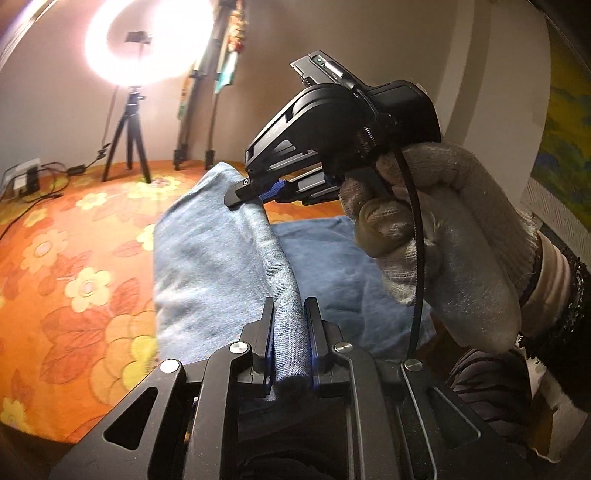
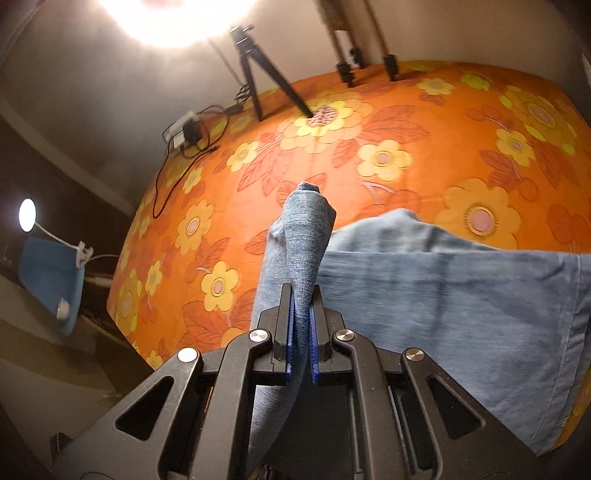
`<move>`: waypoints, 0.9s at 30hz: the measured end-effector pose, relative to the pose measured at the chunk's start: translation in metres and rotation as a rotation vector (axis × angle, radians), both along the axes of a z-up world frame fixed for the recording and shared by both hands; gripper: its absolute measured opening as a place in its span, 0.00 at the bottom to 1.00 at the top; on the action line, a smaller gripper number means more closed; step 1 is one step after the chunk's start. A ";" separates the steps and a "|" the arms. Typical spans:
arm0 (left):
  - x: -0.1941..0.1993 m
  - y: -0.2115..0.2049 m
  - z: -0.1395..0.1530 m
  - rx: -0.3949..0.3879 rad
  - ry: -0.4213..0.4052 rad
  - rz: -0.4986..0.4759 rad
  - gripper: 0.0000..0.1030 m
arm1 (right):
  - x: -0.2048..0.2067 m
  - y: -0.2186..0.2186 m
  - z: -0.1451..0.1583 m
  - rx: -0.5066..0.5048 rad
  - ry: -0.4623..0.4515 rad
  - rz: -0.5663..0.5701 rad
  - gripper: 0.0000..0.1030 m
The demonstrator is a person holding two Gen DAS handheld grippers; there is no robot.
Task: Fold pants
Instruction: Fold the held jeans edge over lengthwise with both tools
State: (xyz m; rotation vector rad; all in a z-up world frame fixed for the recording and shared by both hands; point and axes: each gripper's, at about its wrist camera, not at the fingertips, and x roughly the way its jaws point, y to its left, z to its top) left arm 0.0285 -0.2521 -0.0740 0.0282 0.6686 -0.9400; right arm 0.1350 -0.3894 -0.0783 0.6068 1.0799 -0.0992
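An orange flowered cloth (image 2: 406, 122) covers the surface. A black tripod (image 1: 127, 147) bearing a glowing ring light (image 1: 147, 40) stands at its far edge, cables (image 1: 40, 184) beside it.

The right gripper (image 2: 301, 328) points down at an orange flowered cloth (image 2: 369, 147) that covers the whole surface. Its blue pads (image 2: 290, 332) are clamped on a bunched fold of the blue pants (image 2: 443, 288), and a narrow peak of denim stands up beyond the fingertips. The rest of the garment spreads to the right, lying flat on the cloth, with a stitched hem at the right edge. At the far side stands a black tripod (image 2: 255, 74) under a bright lamp (image 2: 173, 18). Cables (image 2: 184, 147) trail at the far left.
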 end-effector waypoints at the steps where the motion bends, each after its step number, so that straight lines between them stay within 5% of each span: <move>1: -0.002 -0.006 0.001 0.007 -0.004 -0.011 0.12 | -0.006 -0.005 0.000 0.006 -0.007 -0.010 0.07; 27: -0.034 -0.112 -0.008 0.008 0.020 -0.216 0.12 | -0.119 -0.122 -0.003 0.060 -0.120 -0.222 0.07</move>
